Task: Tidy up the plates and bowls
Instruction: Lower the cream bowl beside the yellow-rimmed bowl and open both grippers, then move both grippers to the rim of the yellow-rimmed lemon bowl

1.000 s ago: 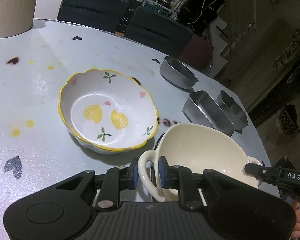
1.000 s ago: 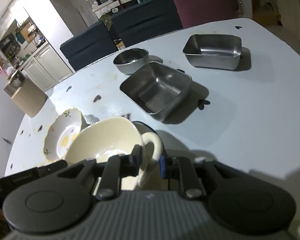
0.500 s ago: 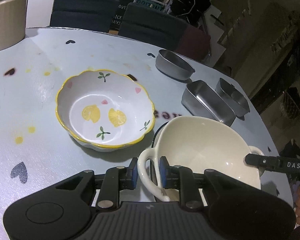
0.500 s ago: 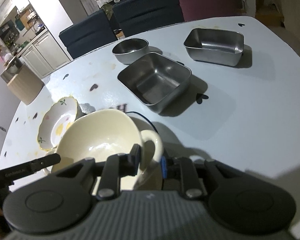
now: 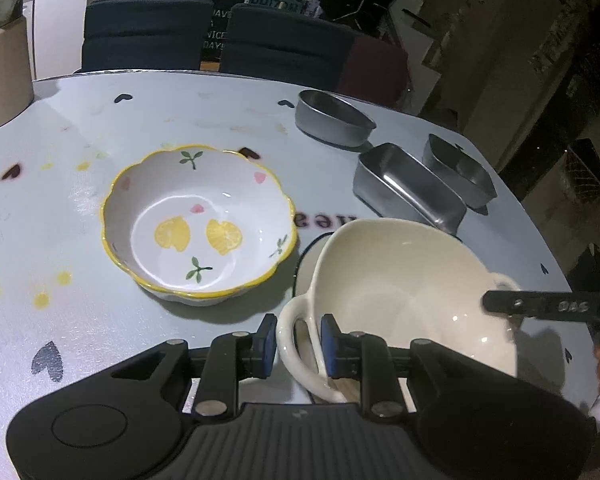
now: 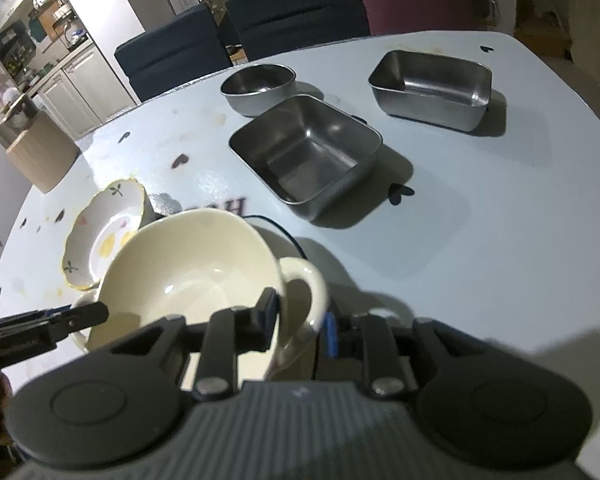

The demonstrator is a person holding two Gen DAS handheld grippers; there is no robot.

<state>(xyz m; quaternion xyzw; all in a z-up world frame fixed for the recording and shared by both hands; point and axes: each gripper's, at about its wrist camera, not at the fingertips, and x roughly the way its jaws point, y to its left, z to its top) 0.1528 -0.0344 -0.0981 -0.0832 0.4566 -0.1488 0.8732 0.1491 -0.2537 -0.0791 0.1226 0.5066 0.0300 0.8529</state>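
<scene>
A cream two-handled bowl (image 5: 404, 284) is held above the table, tilted. My left gripper (image 5: 298, 340) is shut on its near loop handle. My right gripper (image 6: 300, 320) is shut on the opposite handle; the bowl also shows in the right wrist view (image 6: 192, 268). A dark-rimmed plate (image 5: 306, 256) lies under the cream bowl, mostly hidden. A white lemon-print bowl with a yellow scalloped rim (image 5: 198, 224) sits on the table to the left, also seen in the right wrist view (image 6: 100, 236).
Three steel containers stand beyond: a round one (image 6: 260, 88), a square one (image 6: 306, 148) and a rectangular one (image 6: 432, 88). A beige box (image 6: 40, 152) sits at the far left table edge. Dark chairs (image 5: 148, 32) line the far side. The table edge (image 5: 556, 264) curves on the right.
Both grippers have lifted the cream bowl higher and a little back from the lemon bowl. Both stay shut on the handles.
</scene>
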